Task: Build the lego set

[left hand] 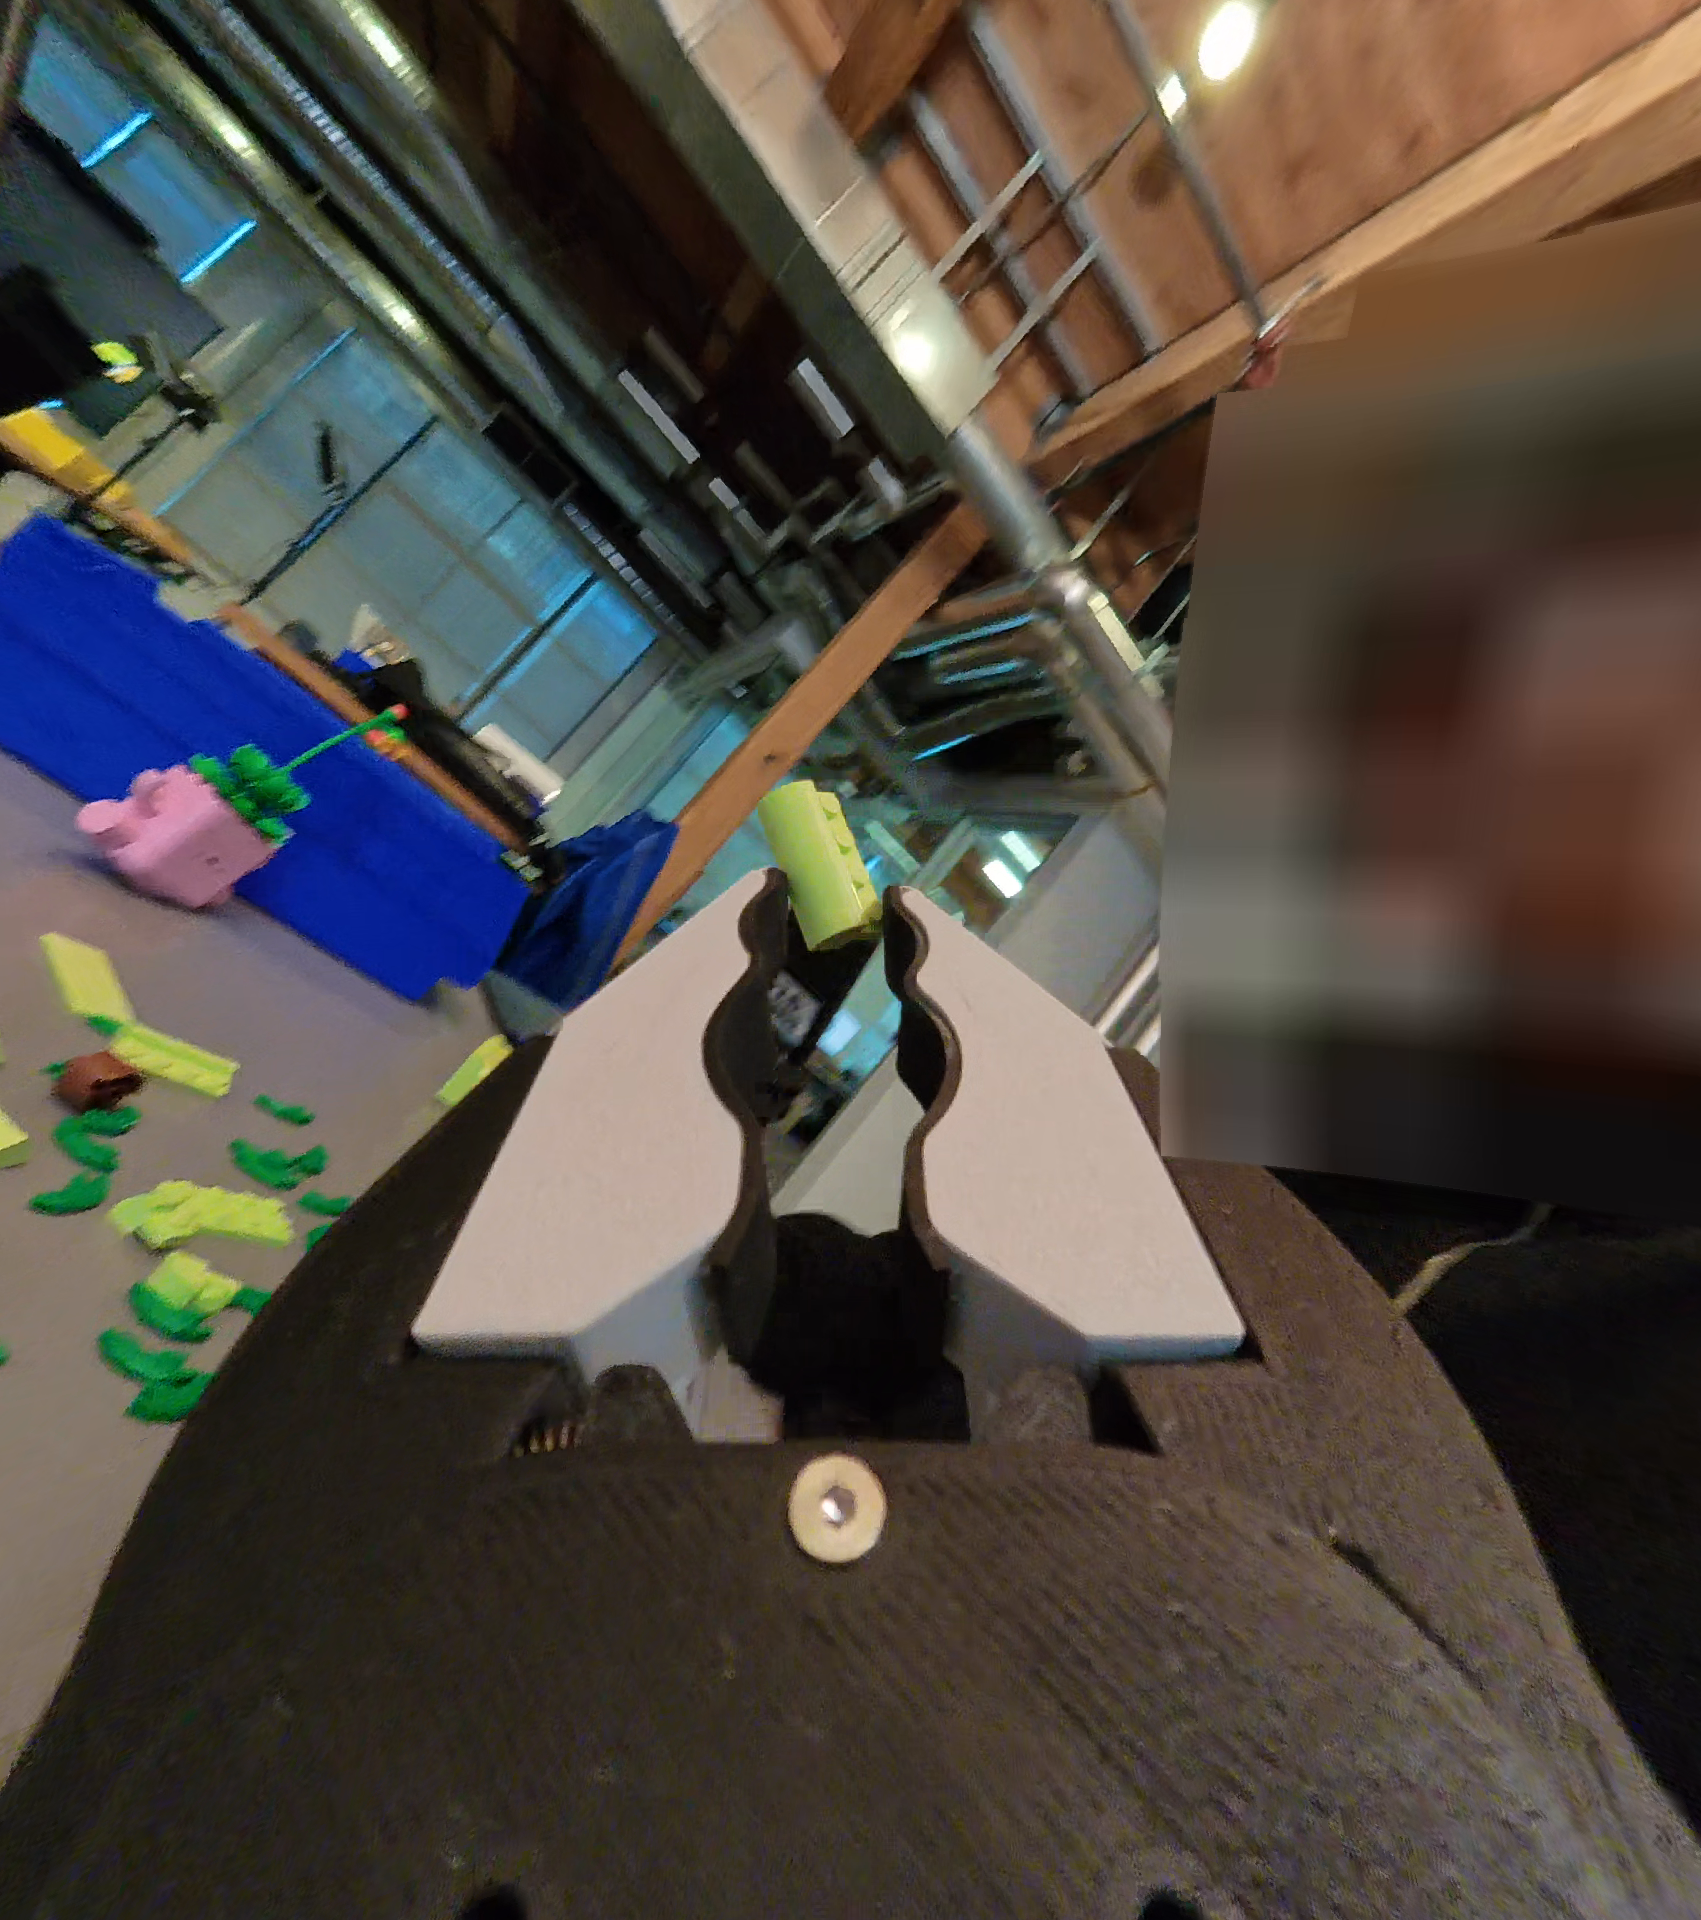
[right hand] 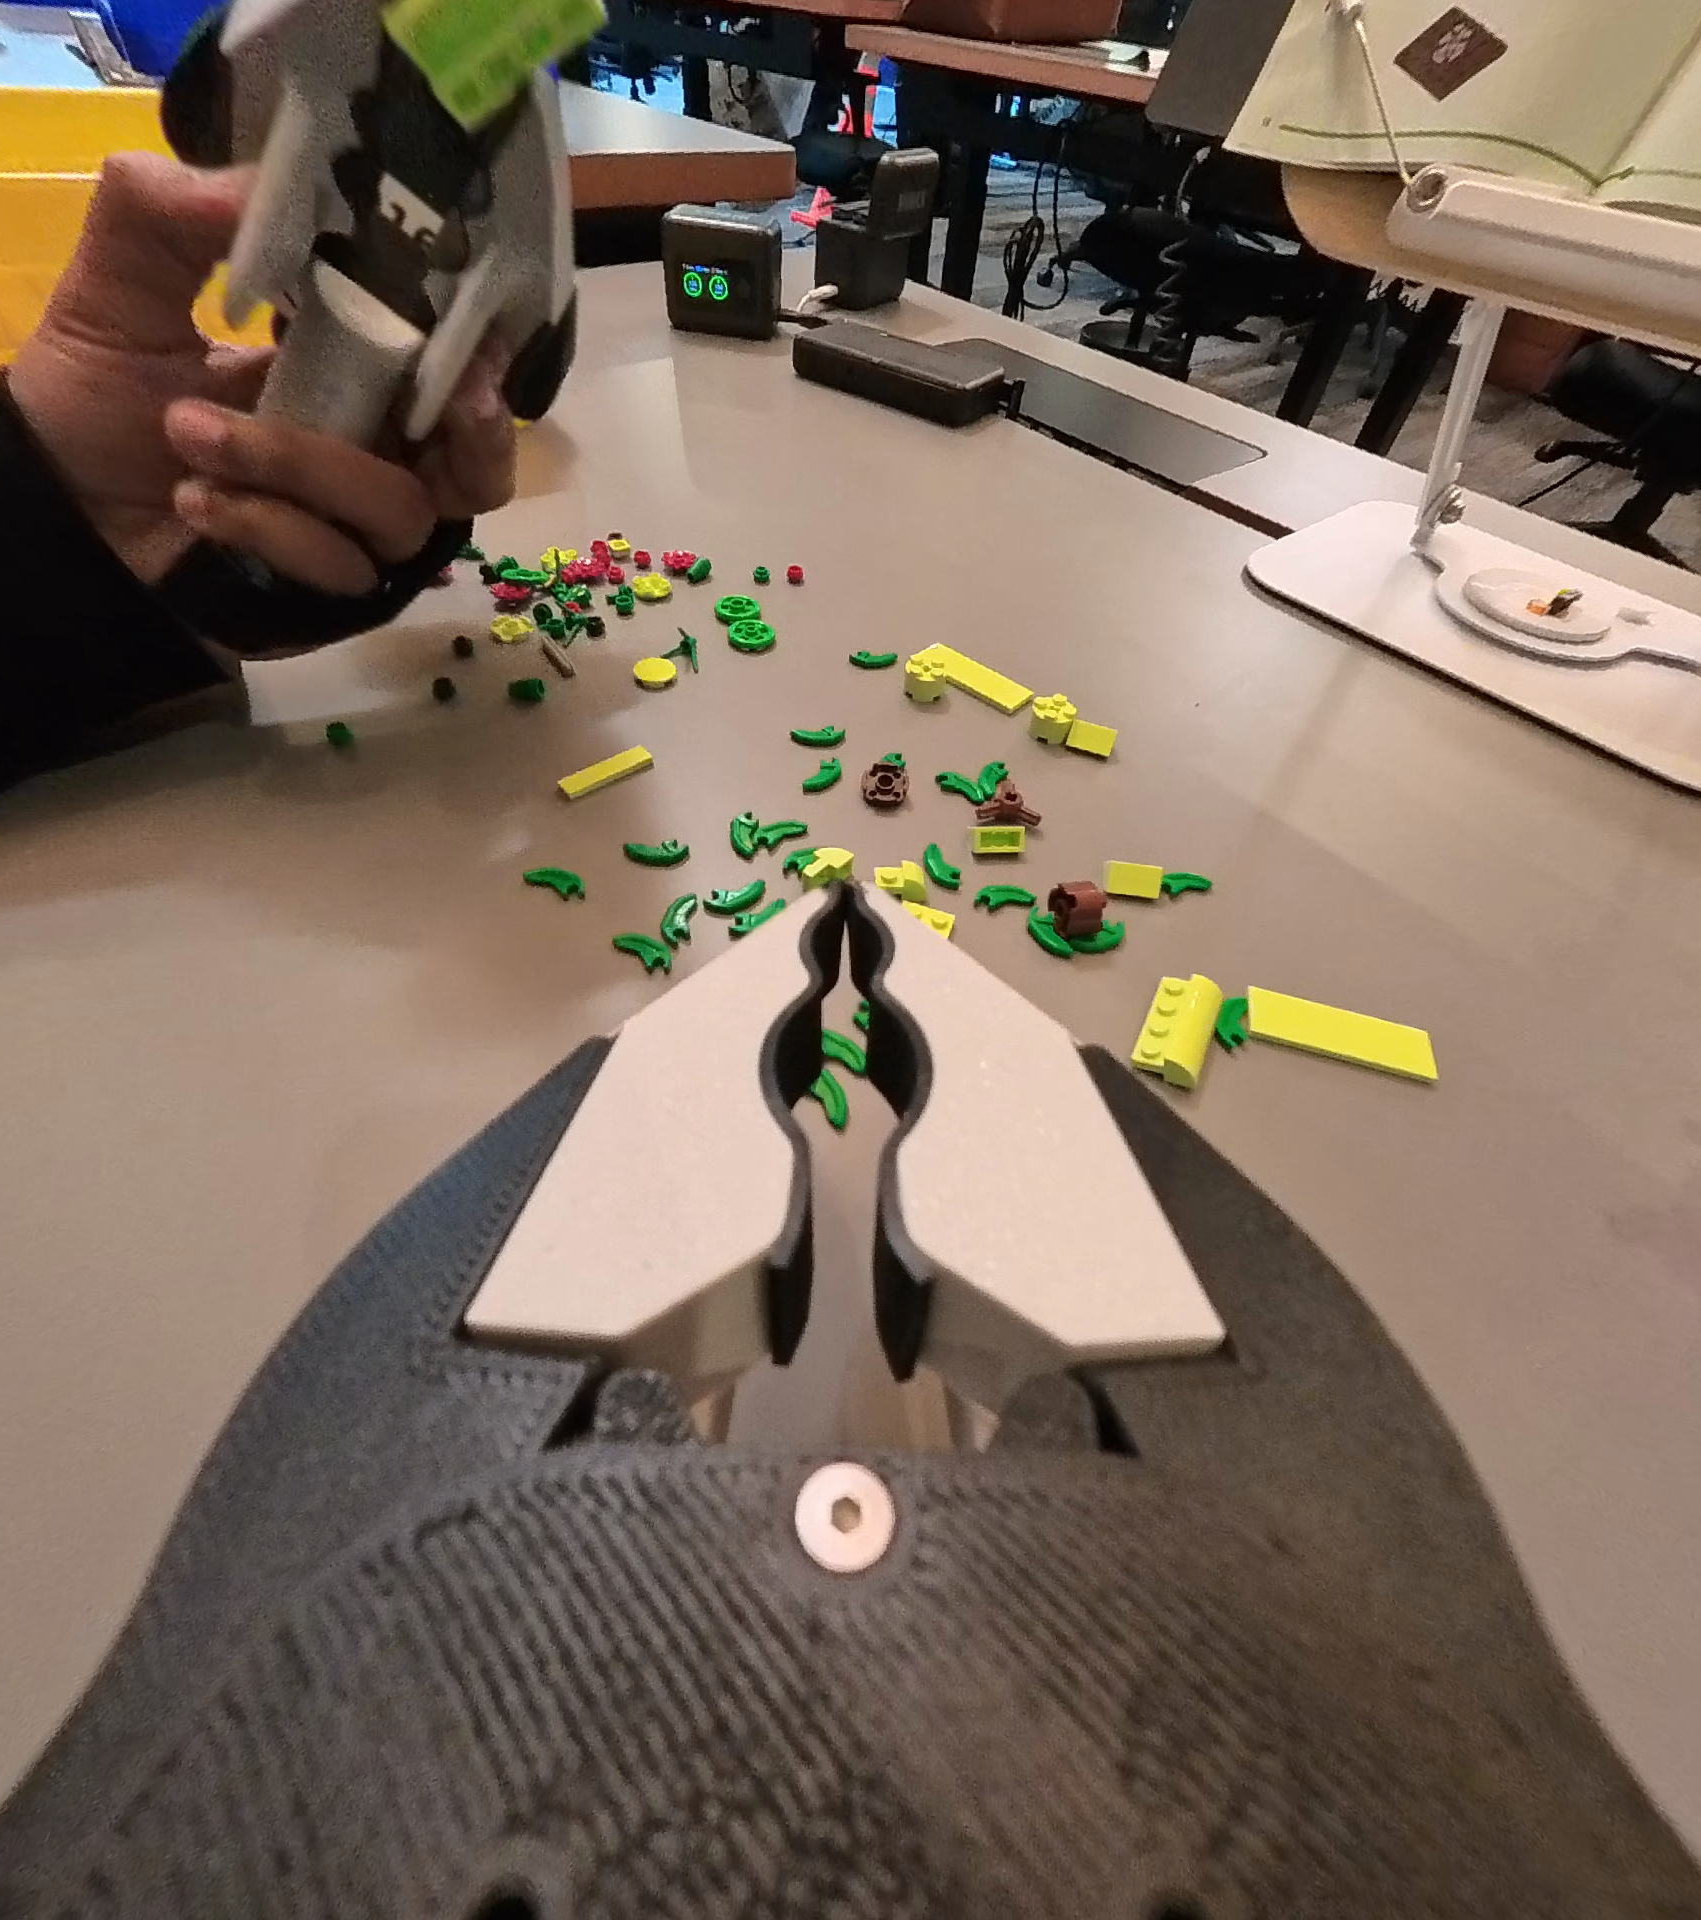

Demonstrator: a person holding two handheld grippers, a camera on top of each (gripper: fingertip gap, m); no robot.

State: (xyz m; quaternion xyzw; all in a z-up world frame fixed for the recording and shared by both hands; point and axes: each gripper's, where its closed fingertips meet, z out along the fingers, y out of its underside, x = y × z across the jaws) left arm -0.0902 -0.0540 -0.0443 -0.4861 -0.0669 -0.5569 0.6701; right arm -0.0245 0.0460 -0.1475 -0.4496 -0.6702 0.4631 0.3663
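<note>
The left gripper [left hand: 833, 896] is raised off the bench [right hand: 1345, 1247] and tilted upward, its fingers clamped on a lime-green lego brick [left hand: 818, 864] that sticks out past the tips. The right gripper [right hand: 846, 891] hangs low over the bench with its fingertips pressed together and nothing between them, just above scattered green leaf pieces [right hand: 734, 896]. A pink-and-green partial build [left hand: 191, 831] sits farther off beside a blue bin [left hand: 150, 675].
</note>
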